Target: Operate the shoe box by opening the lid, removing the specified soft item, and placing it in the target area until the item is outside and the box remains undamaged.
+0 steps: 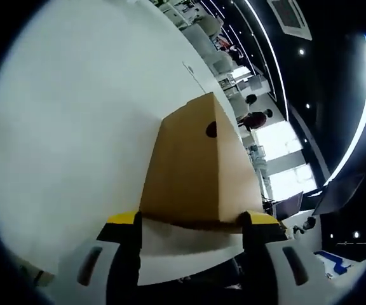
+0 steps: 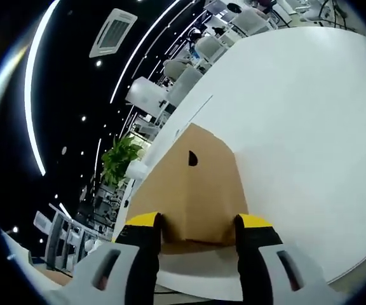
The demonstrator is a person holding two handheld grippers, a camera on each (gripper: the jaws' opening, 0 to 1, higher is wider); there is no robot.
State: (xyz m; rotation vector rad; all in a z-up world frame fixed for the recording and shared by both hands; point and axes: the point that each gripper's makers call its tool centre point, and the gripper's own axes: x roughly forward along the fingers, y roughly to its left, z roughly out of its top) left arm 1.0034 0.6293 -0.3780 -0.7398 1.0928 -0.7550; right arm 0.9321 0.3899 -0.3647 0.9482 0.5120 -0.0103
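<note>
Both grippers are clamping the brown shoe box at once: left gripper is pinching one end edge between its yellow-tipped jaws, and right gripper is closing on the opposite end. Each end is showing a dark round hole. Beneath it, the white table is stretching away toward office chairs.

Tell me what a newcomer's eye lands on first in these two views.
The brown cardboard shoe box dominates both views, standing on the white table with a dark round hole in its face. Right after that come the yellow-tipped tongs: the left tongs and the right tongs each straddle a near edge of the box. Behind, a green plant stands out under bright ceiling light strips.
</note>
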